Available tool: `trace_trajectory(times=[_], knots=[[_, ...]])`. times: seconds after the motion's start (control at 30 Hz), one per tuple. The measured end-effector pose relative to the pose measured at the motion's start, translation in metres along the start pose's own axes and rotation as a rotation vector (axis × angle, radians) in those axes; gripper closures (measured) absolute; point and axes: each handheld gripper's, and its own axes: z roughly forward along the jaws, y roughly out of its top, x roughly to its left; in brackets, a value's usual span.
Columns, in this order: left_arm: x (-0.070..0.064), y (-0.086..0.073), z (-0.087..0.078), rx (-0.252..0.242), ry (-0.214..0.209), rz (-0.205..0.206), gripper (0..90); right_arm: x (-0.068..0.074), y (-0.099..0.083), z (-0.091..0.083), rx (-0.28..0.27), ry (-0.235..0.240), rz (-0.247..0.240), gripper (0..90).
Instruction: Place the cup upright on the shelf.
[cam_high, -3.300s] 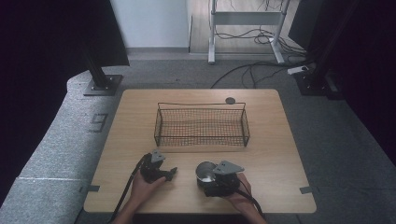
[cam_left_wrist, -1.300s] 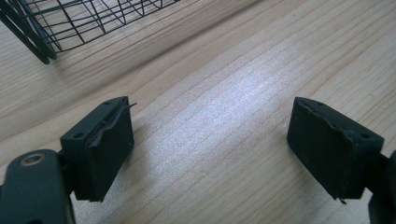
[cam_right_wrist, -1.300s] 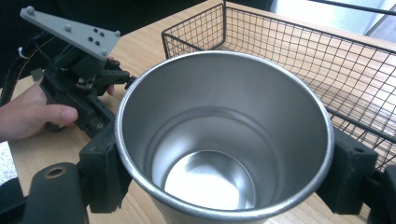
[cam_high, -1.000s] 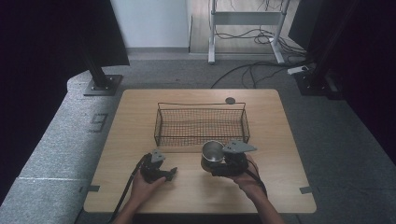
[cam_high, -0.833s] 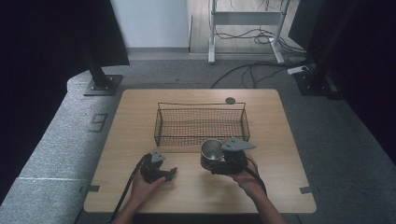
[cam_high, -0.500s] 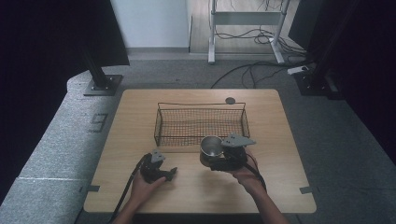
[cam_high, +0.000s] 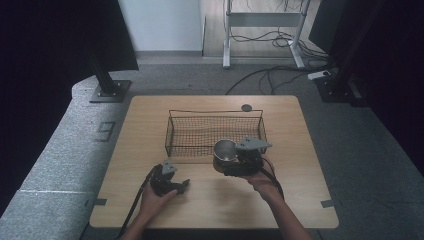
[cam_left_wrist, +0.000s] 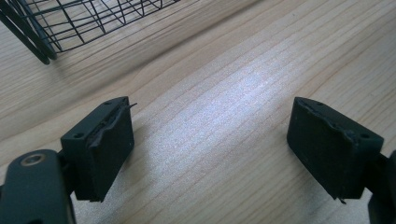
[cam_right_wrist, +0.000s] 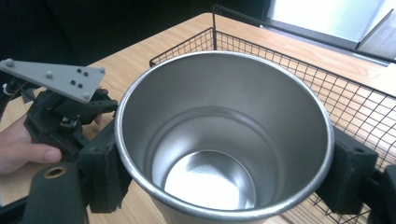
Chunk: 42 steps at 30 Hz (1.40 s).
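A wooden table (cam_high: 300, 200) stands on a grey floor (cam_high: 65, 150), with dark curtains at both sides and cables (cam_high: 270, 75) trailing behind it. A black wire basket (cam_high: 175, 135) sits at the table's middle, toward the far side, and a small dark disc (cam_high: 246, 107) lies just beyond its far right corner.

The person's forearms come in from the near edge. The right hand (cam_high: 260, 177) holds the right gripper (cam_high: 235, 162) raised at the basket's near wall, toward its right end, the grey three-cornered plate on top. Its jaws are spread wide and press on either side of a steel cup (cam_high: 225, 149), which is held upright with its mouth up. In the right gripper view the cup (cam_right_wrist: 224, 140) is empty, a black jaw at each flank, and the basket (cam_right_wrist: 355, 107) lies just behind and beside it. The high view does not settle whether the cup is over the basket's rim or just short of it.

The left hand (cam_high: 155, 200) holds the left gripper (cam_high: 175, 184) low on the near left part of the table, well apart from the cup. In the left gripper view its jaws stand wide apart over bare wood (cam_left_wrist: 210, 116) with nothing between them, a corner of the basket (cam_left_wrist: 56, 23) ahead at upper left.
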Motion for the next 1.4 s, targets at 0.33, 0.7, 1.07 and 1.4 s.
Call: trace_trajectory(times=[0.33,0.7,1.07,1.4], knots=[[0.000,0.000,0.000,0.000,0.000,0.001,14.7,-0.008,0.012,0.000,-0.009,-0.022,0.009,18.4],[0.000,0.000,0.000,-0.001,-0.001,0.000,14.6,-0.014,0.021,0.003,-0.006,-0.033,0.011,18.4],[0.000,0.000,0.000,-0.001,0.000,-0.001,14.6,-0.022,0.030,0.012,-0.001,-0.039,0.018,18.4],[0.000,0.000,0.000,-0.001,-0.001,-0.002,14.7,-0.034,0.036,0.026,0.012,-0.058,0.029,18.4]])
